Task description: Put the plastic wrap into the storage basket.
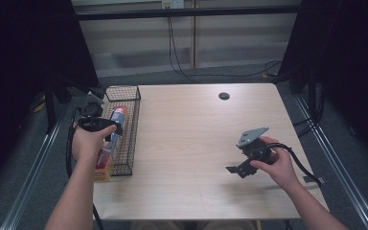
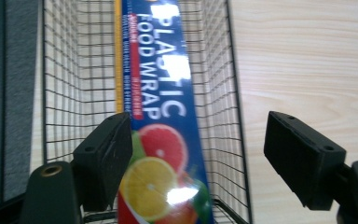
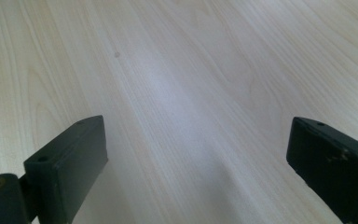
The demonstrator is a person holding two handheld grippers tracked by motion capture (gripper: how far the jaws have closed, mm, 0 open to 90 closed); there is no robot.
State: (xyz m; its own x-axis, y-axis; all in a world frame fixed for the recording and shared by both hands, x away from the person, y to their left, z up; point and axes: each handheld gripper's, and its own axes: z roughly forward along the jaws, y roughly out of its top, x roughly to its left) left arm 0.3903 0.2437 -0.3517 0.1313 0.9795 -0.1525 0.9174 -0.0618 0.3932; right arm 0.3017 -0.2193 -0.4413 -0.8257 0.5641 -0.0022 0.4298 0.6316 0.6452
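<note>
The plastic food wrap box (image 2: 161, 116) lies lengthwise inside the wire basket (image 2: 74, 70), its near end cut off by the frame and its far lettering washed out by glare. The left gripper (image 2: 198, 163) hangs above the basket's near end, jaws wide apart and holding nothing. Well away from the basket, the right gripper (image 3: 196, 172) gapes equally empty over the bare table (image 3: 191, 70).

Right gripper (image 3: 198, 172) jaws spread wide, nothing between; below, bare light wood table (image 3: 182, 70).

The plastic wrap box (image 2: 161, 107) is partly hidden behind the left tool (image 2: 198, 158).
</note>
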